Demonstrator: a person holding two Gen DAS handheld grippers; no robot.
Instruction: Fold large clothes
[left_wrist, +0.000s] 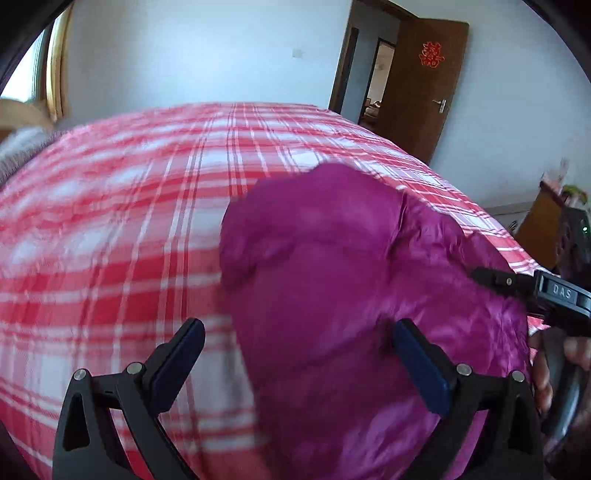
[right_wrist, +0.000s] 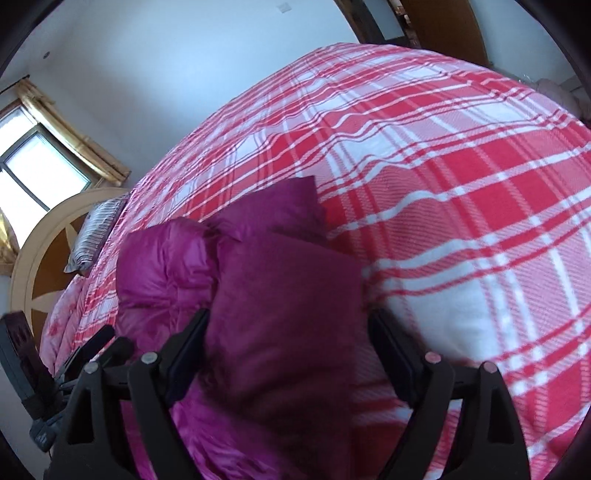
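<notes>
Two tongs hang wide open over the bed (left_wrist: 110, 229), gripping nothing: the left tongs (left_wrist: 299, 365) straddle the left edge of the magenta jacket (left_wrist: 369, 295), the right tongs (right_wrist: 288, 354) its right fold. Bare plaid sheet spreads ahead and outward of both. A door (left_wrist: 424, 92) stands open beyond.

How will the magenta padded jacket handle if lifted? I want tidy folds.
The magenta jacket looks puffy, so probably light and springy, and folds may bulge open. Its shiny shell suggests it could slip on the plaid bedsheet.
</notes>
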